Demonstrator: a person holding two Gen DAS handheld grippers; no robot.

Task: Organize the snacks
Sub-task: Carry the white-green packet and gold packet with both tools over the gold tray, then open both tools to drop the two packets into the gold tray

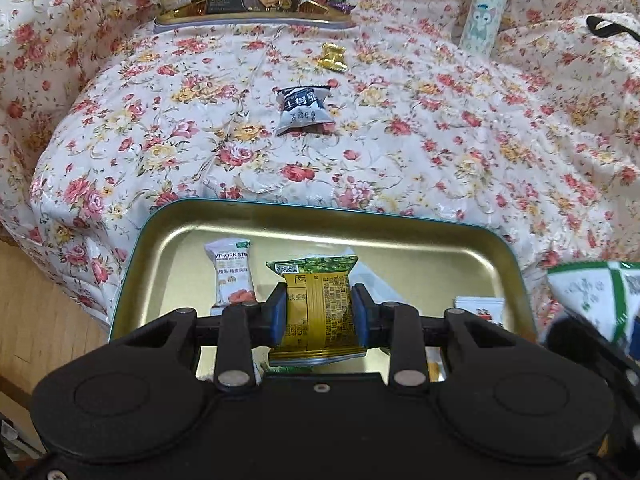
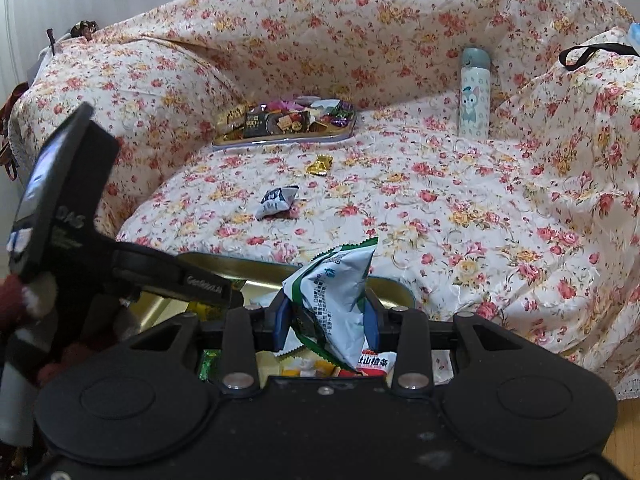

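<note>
Two claws clamped | left claw (image 1: 319,312): crinkly yellow-green packet (image 1: 316,300) | right claw (image 2: 326,326): glossy white-green pouch (image 2: 332,300)

left wrist: close above gold tin (image 1: 180,224), facing steeply down | right wrist: shallower, beside it | shared: floral cover (image 2: 440,208); far snack tray (image 2: 280,140); bottle (image 2: 474,96)

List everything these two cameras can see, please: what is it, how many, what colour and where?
Near tin: one, gold inside, front edge of the cloth.
Far tray: one, piled with mixed sweets, at the back.
Gold sweet: one, loose before the far tray.
Grey-white packet: one, mid-cloth.
Hawthorn packet: one, white and orange, in the near tin.
Flask: one, pale blue-green, upright at right.
Floral cloth: one, covering everything.
Left gripper: shut on a yellow-green packet.
Right gripper: shut on a white-green packet.
</note>
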